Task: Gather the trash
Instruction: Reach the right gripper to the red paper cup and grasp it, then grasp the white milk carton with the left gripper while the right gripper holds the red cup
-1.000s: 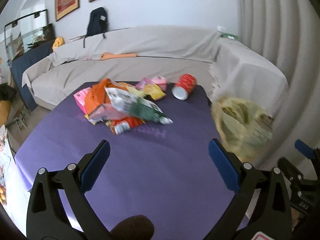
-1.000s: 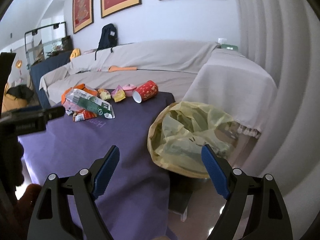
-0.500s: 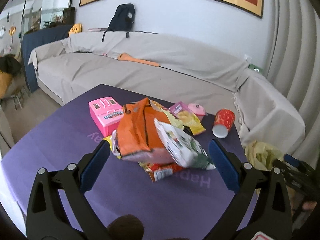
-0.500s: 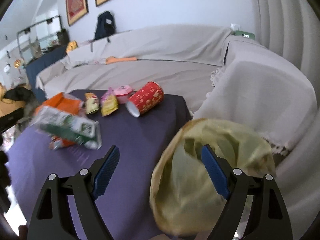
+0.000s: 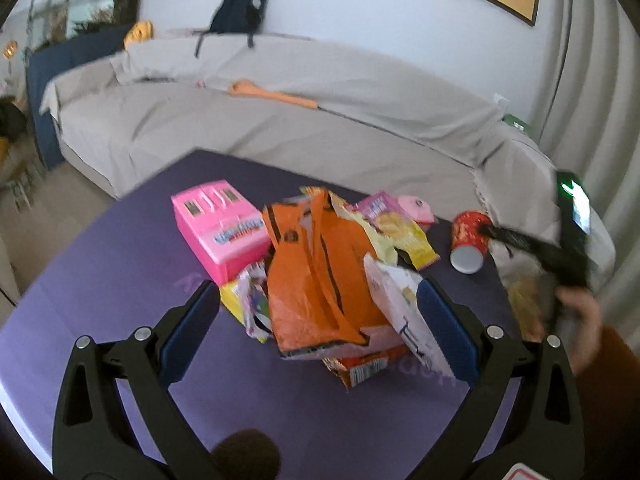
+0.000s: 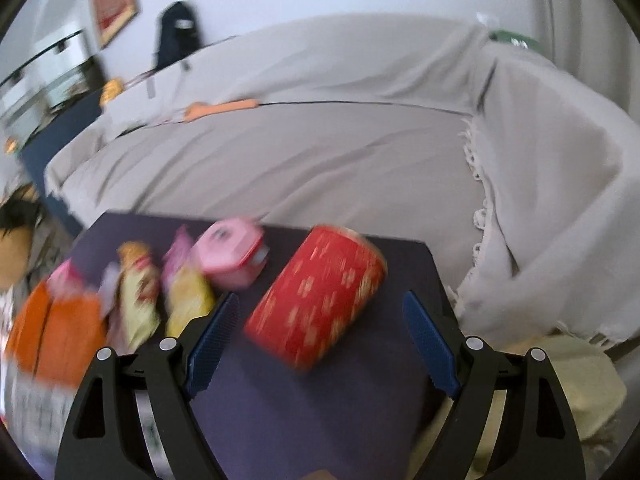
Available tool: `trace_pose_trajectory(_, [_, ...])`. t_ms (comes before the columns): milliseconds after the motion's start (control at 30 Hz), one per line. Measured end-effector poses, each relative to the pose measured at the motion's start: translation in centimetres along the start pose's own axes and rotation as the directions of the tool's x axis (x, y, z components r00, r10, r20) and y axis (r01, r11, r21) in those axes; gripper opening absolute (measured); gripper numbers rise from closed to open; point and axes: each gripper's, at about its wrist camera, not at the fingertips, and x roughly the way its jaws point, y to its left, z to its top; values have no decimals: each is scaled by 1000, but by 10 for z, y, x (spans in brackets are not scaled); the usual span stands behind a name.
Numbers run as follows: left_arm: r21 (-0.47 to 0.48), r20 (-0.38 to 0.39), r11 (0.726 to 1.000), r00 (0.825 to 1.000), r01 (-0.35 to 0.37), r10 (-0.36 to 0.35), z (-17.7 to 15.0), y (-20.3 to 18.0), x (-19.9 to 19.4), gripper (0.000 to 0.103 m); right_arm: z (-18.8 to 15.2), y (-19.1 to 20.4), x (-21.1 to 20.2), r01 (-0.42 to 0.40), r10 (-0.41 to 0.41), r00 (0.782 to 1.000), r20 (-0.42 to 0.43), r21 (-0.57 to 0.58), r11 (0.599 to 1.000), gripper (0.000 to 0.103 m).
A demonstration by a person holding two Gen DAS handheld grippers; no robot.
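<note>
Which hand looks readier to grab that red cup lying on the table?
Probably the right: its open gripper points straight at the red cup. The left gripper, also open, faces the orange wrapper instead.

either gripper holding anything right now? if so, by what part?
Nothing held. Left gripper is open, its fingers flanking the orange wrapper pile. Right gripper is open around the red cup, not clamped.

Purple table (image 5: 100,280) carries an orange wrapper (image 5: 316,280) striped black; beside it a pink box (image 5: 220,228), and a red cup (image 6: 320,296) flecked with gold flowers.
</note>
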Motion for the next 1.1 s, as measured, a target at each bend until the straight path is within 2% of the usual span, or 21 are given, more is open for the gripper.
trace_pose_trajectory(133, [16,-13,1000,1000,-23,23,-7,6,6,90,16,2,41,55,-55,996,-69,-5,998,80])
trace_pose_trajectory(267, [-10,-6,1000,1000,-8,8,-7,8,4,87,15,-1,52,7,-10,993,-120,-26,1000,77])
trace_pose_trajectory(333, [-10,5,1000,1000,-2,2,-1,4,-1,87,12,-2,45,14,-21,994,-108,-66,998,71])
trace_pose_trajectory(433, [46,49,999,999,1,-4,10,-12,-15,87,9,-4,30,31,-42,995,-91,-115,993,64])
trace_pose_trajectory(567, [159,66,983,992,91,-103,27,-45,-23,87,2,-11,6,-10,-4,995,-103,-134,991,63])
trace_pose_trajectory(633, [212,21,965,986,156,-164,33,-65,-16,87,-1,-15,-10,-31,18,995,-95,-134,990,63])
trace_pose_trajectory(733, [245,-54,950,981,195,-187,34,-87,4,87,-4,-20,-33,-46,35,996,-77,-141,989,63])
trace_pose_trajectory(900, [296,-135,936,979,188,-153,13,-109,33,87,-4,-35,-64,-22,16,999,-43,-154,988,63])
trace_pose_trajectory(1100, [337,-216,911,961,238,-171,-24,-119,40,87,-1,-63,-80,0,-2,1000,-18,-132,991,63])
